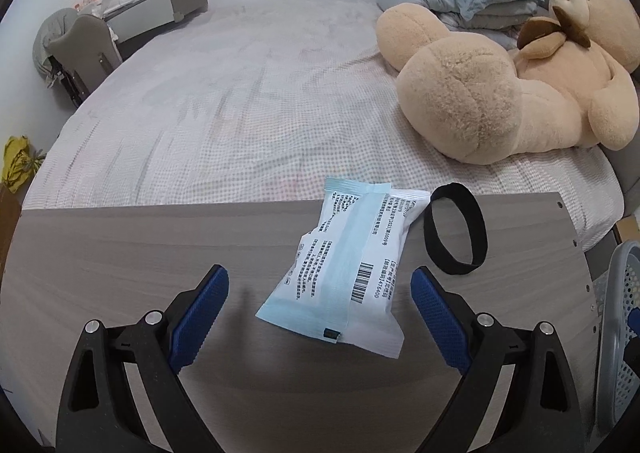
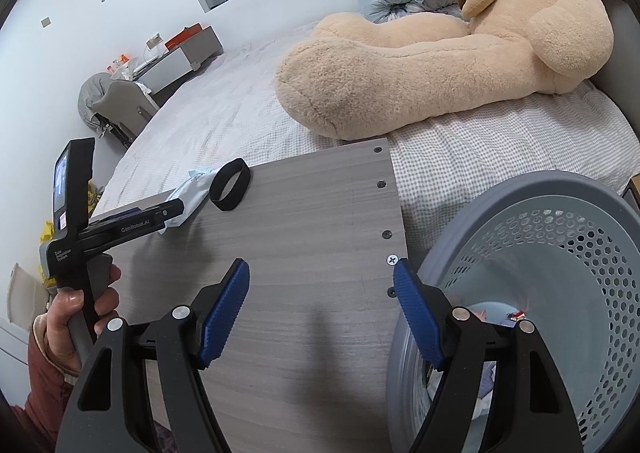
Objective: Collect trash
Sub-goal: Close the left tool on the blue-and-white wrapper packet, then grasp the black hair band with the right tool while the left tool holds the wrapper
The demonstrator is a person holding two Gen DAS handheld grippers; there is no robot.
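1. The left gripper point(image 1: 320, 293) is spread wide over the white-and-blue packet point(image 1: 344, 273) lying on the grey table point(image 1: 140, 253); a black band point(image 1: 456, 229) sits just beside it.
2. The right gripper point(image 2: 322, 289) hangs open, pinching nothing; the perforated basket point(image 2: 560, 253) stands at the table's edge.

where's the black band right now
The black band lies on the wooden board near its far edge by the bed, just right of the white-and-blue packet.

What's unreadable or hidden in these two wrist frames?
- Contents of the grey perforated plastic basket: right wrist view, hidden by its wall and the right gripper; cut off by the frame edge in the left wrist view.
- Print on the white-and-blue plastic packet: too small to read.
- Packet in the right wrist view: partly behind the left gripper.
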